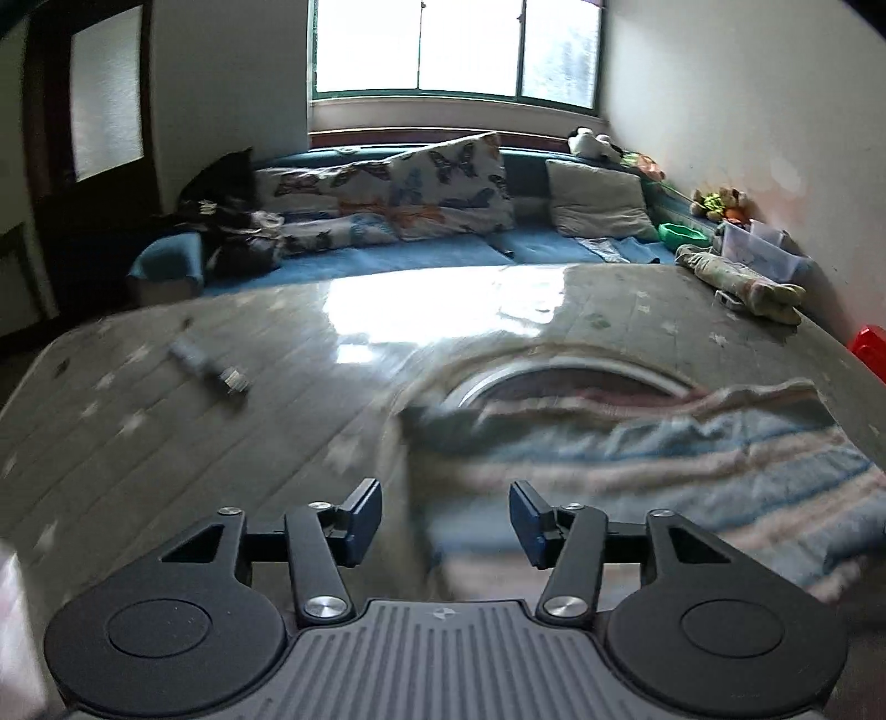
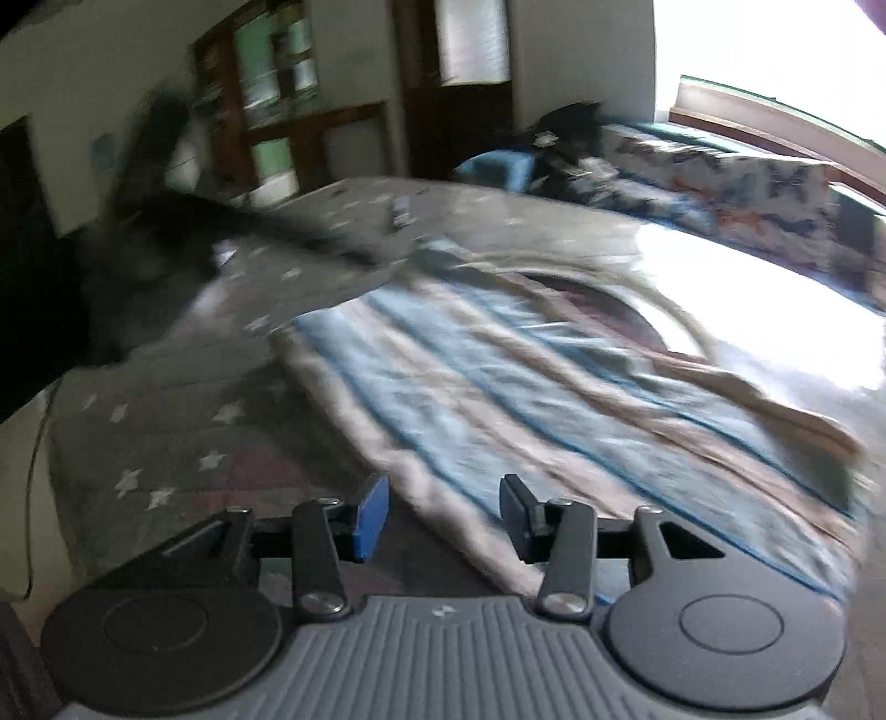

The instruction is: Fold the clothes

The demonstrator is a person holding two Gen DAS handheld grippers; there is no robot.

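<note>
A wide table (image 1: 232, 343) under a grey star-printed cover fills most of both views, its far half glaring with light from the window (image 1: 454, 50) beyond. Behind it runs a blue couch (image 1: 387, 255) stacked with butterfly-print pillows (image 1: 443, 183). On the table lies the striped garment (image 2: 498, 387), banded in blue and pale pink, spread roughly flat with wrinkles across it and its round neck opening toward the bright side; both pictures are smeared, so its exact outline is hard to make out. A second bundle of crumpled cloth (image 1: 742, 282) sits well apart at the far right corner of the table, near a clear plastic box (image 1: 761, 249). A small dark object (image 1: 210, 368) lies on the cover to the left, too blurred to identify. The left gripper (image 1: 446, 523) hangs over the garment's near edge with its jaws spread wide and nothing between them. The right gripper (image 2: 443, 520) is likewise wide apart and empty, at another edge of the garment.
</note>
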